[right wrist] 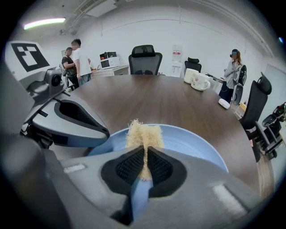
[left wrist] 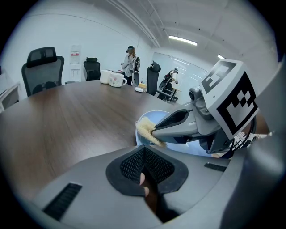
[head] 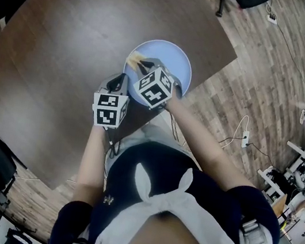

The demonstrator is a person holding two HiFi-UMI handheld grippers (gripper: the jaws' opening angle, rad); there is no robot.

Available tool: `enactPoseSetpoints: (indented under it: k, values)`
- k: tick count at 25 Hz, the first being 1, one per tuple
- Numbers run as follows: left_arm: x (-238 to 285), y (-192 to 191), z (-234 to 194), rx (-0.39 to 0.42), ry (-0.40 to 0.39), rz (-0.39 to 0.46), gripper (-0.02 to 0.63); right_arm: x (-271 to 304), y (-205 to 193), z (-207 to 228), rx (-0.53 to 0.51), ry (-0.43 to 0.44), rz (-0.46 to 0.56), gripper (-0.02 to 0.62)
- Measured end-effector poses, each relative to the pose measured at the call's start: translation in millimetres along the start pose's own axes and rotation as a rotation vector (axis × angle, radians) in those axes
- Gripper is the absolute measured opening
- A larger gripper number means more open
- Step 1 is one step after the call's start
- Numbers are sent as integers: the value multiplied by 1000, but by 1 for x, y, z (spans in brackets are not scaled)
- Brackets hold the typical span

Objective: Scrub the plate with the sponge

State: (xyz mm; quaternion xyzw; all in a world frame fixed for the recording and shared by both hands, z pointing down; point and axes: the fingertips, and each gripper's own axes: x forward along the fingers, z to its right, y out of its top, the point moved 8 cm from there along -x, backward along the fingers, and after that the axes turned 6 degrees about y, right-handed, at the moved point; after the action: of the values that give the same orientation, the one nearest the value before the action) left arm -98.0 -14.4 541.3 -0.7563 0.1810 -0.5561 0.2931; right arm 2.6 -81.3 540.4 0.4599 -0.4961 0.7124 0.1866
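A light blue plate [head: 170,54] lies on the dark wooden table [head: 66,45], close to its near edge. My right gripper [head: 145,64] is over the plate's left part, shut on a beige fibrous sponge [head: 135,60]. In the right gripper view the sponge [right wrist: 144,134] sticks out past the shut pads of the right gripper [right wrist: 145,154], above the plate [right wrist: 192,141]. My left gripper [head: 118,83] sits at the plate's near-left rim. In its own view the left gripper [left wrist: 145,154] has its pads together with only brown showing between them; the sponge [left wrist: 146,130] and plate [left wrist: 183,146] lie just beyond.
Two white mugs [right wrist: 200,81] stand far across the table. Black office chairs [right wrist: 145,58] ring the table and people [right wrist: 78,60] stand at the back of the room. The table's cut edge [head: 221,60] is just right of the plate, with cables on the wood floor [head: 244,134].
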Motion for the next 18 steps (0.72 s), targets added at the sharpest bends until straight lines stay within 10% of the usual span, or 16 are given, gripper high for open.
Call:
enactPoseSetpoints:
  k: [18]
  values:
    - [0,2,3,7,13,0,6,-3,-7,-20,-6,87,-4,21]
